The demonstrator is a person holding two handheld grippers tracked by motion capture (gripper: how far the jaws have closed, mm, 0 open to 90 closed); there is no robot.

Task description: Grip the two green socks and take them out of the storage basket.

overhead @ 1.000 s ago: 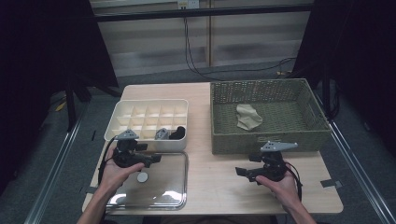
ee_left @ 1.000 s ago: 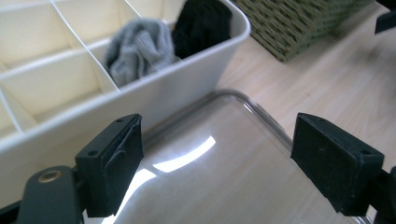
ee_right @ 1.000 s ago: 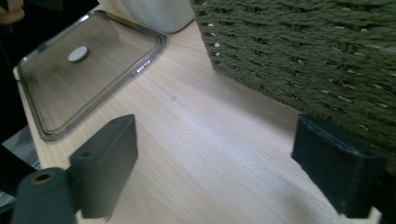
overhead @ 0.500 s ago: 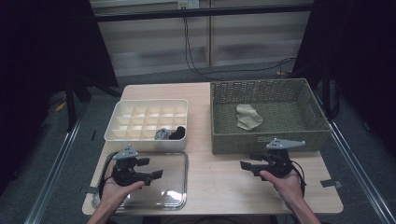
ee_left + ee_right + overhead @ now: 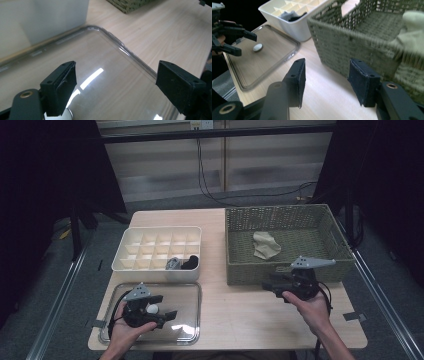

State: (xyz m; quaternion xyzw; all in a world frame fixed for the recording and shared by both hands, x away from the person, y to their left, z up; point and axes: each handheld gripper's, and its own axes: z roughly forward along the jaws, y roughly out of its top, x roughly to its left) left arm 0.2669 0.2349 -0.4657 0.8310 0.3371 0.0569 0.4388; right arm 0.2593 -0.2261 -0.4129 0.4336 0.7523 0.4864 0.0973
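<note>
Both hands are low at the near edge, left gripper (image 5: 161, 307) and right gripper (image 5: 270, 285) each with fingers spread apart.

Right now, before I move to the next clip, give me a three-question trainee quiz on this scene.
1. True or false: the left gripper hangs over the clear lid with its jaws open.
2. Which container holds the beige cloth? A) the white divided box B) the wicker basket C) the clear lid
3. Fill in: the right gripper sits just in front of the ____.

Key: 1 true; 2 B; 3 wicker basket.
</note>
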